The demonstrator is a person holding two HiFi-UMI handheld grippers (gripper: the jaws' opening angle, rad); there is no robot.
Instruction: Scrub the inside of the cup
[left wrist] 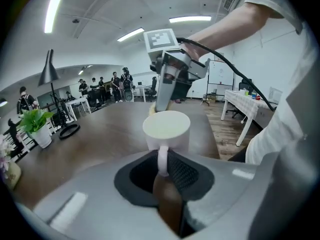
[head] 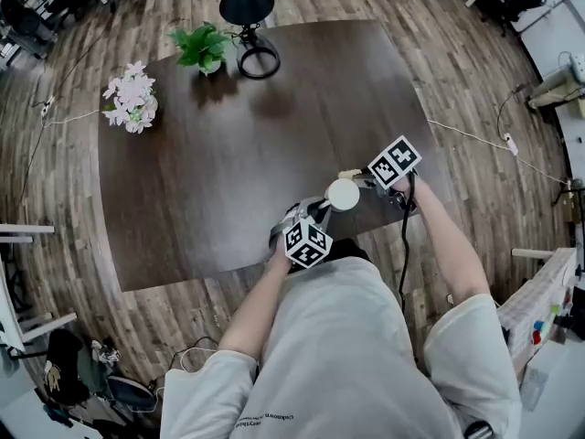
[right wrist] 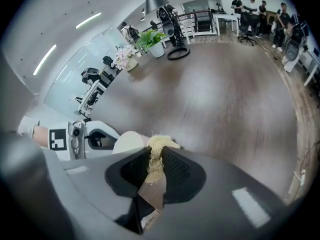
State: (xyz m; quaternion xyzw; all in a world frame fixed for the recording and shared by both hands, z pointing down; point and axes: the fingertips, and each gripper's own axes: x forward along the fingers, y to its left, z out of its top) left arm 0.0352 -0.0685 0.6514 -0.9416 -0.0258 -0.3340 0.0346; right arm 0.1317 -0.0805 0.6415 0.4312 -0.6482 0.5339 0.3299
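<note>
My left gripper (left wrist: 164, 165) is shut on the handle of a white cup (left wrist: 166, 130), held above the near edge of the dark table. In the head view the cup (head: 344, 194) shows as a pale round disc between the two grippers. My right gripper (right wrist: 154, 163) is shut on a tuft of pale yellow scrubbing fibre (right wrist: 156, 154), whose tip sits at the cup's (right wrist: 129, 141) far side. From the left gripper view, the right gripper (left wrist: 172, 79) hangs just behind and above the cup. Whether the fibre is inside the cup is hidden.
The dark wooden table (head: 228, 154) carries a pink flower bunch (head: 131, 99) at far left, a green potted plant (head: 203, 48) and a black lamp (head: 247, 7) at the back. A cable (head: 405, 245) trails from the right gripper. Several people stand far off.
</note>
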